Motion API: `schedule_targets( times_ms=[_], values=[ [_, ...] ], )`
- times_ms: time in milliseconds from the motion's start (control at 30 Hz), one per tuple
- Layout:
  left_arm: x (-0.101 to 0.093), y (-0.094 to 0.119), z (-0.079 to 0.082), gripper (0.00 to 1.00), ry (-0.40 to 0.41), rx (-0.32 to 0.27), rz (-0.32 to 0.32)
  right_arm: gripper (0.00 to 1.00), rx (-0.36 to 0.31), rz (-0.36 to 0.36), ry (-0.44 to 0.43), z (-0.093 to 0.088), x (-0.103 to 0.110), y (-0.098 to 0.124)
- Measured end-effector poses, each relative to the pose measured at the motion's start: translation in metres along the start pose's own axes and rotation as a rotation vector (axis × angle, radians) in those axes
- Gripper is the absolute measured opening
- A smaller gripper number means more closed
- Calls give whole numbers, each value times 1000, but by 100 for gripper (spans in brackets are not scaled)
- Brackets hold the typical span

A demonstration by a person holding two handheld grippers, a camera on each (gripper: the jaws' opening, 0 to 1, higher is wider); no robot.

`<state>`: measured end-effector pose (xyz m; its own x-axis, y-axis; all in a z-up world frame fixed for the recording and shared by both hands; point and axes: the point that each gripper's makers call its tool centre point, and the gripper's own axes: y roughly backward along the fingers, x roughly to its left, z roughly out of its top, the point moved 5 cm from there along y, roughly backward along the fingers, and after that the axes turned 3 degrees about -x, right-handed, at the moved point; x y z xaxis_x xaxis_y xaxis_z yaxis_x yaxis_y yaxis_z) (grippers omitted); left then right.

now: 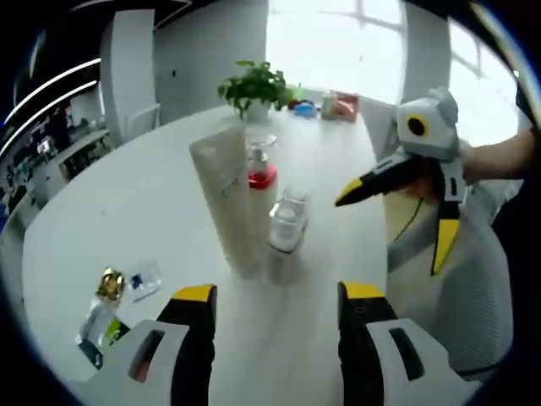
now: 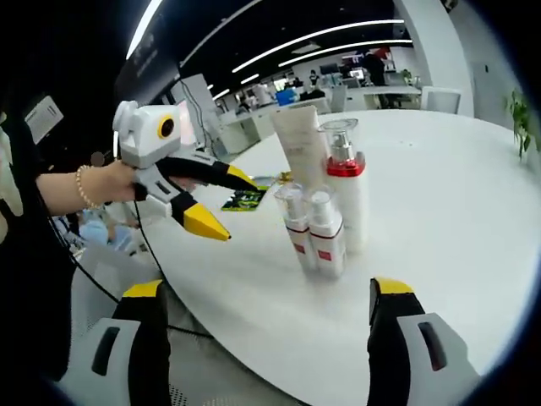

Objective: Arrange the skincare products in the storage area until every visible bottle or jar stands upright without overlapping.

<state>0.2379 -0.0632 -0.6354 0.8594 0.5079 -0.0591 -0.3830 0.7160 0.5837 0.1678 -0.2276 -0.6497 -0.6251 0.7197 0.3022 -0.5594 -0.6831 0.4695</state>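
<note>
The big round white table (image 1: pixel 127 194) carries everything, and the skincare group sits close to its near edge. Tallest is the cream upright squeeze tube (image 1: pixel 226 199), then the white pump bottle with the red collar (image 2: pixel 345 182) touching or just behind it, then two small white bottles with clear caps (image 2: pixel 314 227) standing side by side in front. All four look upright already. What probably remains are the pieces lying flat well apart from the group: a small clear bottle with a gold cap (image 1: pixel 108 292) and a little clear sachet-like thing (image 1: pixel 144 279) beside it.

The left gripper (image 1: pixel 279 296) has its yellow-tipped jaws spread wide, holding nothing, aimed at the cluster. The right gripper (image 2: pixel 266 292) is likewise spread and empty.

To do the step well, the person would best swing the left gripper off the cluster, take the gold-capped bottle by its body, and stand it in a clear spot so it bumps nothing over.

Red labels show on the small bottles, but the writing is too small to read, same for the tube's print.
</note>
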Motion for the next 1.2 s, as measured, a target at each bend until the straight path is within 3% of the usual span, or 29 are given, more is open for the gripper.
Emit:
schedule_targets(
  times_ms=[533, 700, 1067, 1133, 1200],
  values=[
    [-6, 58, -34, 62, 172, -27, 130, 99, 20, 57, 29, -1, 18, -2],
    [-6, 75, -38, 63, 219, -72, 188, 99, 7, 67, 47, 3, 25, 0],
    [-4, 108, -67, 68, 307, -93, 283, 99, 8, 67, 78, 3, 27, 3],
    [-3, 112, -71, 69, 330, -89, 300, 99, 7, 66, 82, 2, 27, 3],
    [-4, 119, -73, 71, 394, -124, 337, 99, 1, 63, 80, 4, 26, 6]
  ],
)
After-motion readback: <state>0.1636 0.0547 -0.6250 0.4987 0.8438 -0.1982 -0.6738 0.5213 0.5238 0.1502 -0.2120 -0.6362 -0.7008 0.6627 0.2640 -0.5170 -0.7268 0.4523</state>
